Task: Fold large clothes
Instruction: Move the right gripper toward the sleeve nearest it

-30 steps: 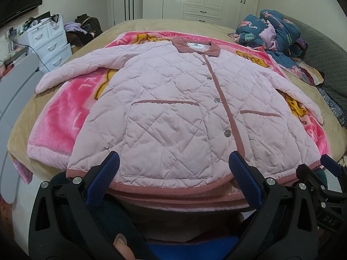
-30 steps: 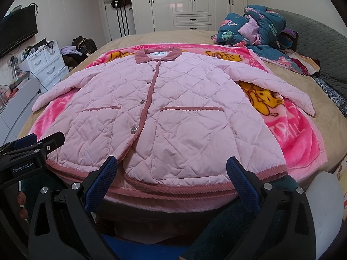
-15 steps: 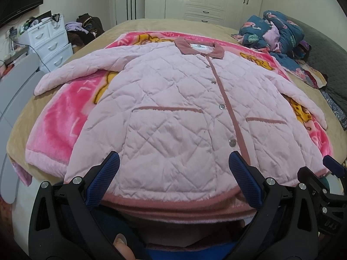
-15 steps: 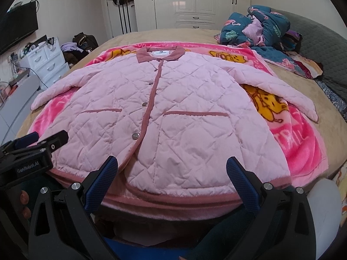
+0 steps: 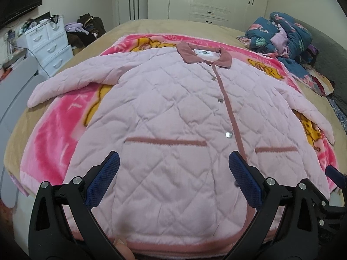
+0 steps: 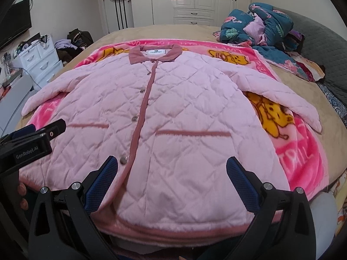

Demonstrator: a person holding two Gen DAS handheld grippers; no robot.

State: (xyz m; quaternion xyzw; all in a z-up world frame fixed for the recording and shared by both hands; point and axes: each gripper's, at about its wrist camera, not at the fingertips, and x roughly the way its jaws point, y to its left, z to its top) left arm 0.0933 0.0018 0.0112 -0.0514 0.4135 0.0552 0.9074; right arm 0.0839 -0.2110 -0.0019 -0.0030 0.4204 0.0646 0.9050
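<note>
The pink quilted jacket [image 5: 173, 112] lies flat and buttoned on a pink blanket [image 5: 54, 134] on the bed [image 5: 134, 25], both sleeves out; by my reading no fold is made yet. Left tongs [image 5: 173, 179] and right tongs [image 6: 172, 178] are spread above the hem, holding nothing. No containers matter here

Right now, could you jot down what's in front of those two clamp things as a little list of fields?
garment: pink quilted jacket, spread flat, front up, buttoned
sleeves: both spread outward
underneath: pink cartoon blanket on a tan bed
left gripper: open, over the hem
right gripper: open, over the hem
folding: not yet begun
nearby: heap of blue patterned bedding
</note>
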